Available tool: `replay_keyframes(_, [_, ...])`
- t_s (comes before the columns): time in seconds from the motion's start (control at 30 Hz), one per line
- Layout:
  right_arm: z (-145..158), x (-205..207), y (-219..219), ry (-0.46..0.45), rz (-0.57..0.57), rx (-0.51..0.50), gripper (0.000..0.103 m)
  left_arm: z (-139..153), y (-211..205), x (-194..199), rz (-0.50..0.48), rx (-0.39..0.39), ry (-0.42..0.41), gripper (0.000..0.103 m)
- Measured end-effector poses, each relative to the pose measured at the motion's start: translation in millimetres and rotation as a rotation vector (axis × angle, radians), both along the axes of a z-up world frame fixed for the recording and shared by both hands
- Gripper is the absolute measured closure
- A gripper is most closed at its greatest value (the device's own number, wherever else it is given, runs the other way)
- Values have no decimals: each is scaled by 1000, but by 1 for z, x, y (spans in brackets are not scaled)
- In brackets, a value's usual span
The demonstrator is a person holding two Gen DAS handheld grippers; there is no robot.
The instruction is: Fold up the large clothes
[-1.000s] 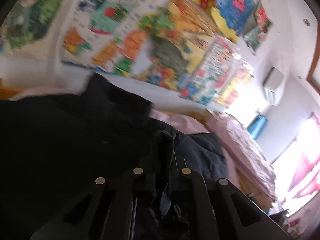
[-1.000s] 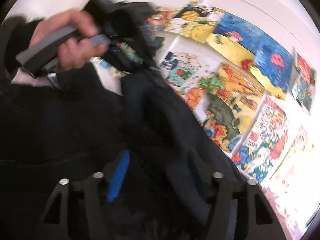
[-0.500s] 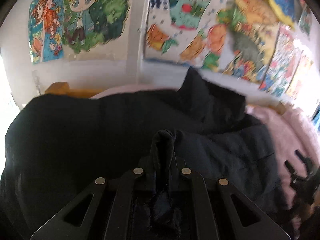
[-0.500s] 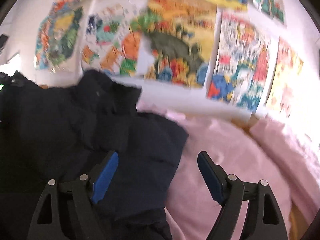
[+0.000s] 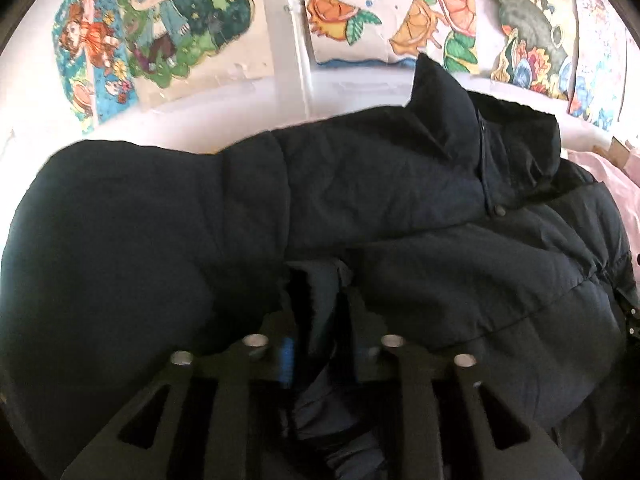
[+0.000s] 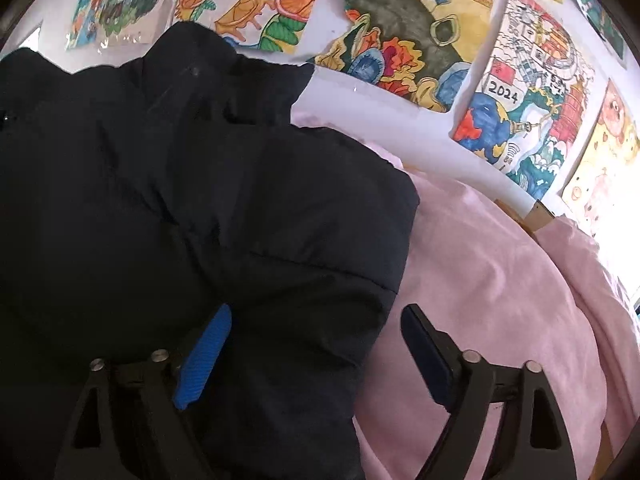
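I'm mid-fold: my left claw pinches a bunched edge of the dark puffer jacket lying on the pink bed, my right claw hangs spread over its edge and next needs a grip there.

Dark puffer jacket lies spread on bedding

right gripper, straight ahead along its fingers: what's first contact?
Most likely the dark puffer jacket: the right gripper is open, with the jacket's edge already between its fingers. Beyond that lies the pink bedding. Depth is uncertain.
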State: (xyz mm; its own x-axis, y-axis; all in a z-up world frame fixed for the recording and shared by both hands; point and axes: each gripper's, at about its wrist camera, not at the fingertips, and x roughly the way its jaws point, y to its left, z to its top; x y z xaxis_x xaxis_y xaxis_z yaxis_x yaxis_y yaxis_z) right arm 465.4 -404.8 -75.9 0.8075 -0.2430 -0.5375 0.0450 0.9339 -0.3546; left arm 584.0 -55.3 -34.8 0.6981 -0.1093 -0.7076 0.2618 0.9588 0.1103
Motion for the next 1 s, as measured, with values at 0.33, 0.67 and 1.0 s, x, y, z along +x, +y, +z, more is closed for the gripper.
replay_keyframes(0.33, [24,-27,0,-42,102,82,0,52,55,-112,17,-191,-146,11])
replay_keyframes(0.67, [53,-56,32,-101,231,98,0,53,180,-164,550,-398,-50,6])
replay_keyframes(1.0, [55,-69,47,-83,282,115,0,12,273,-163,895,-781,-30,6])
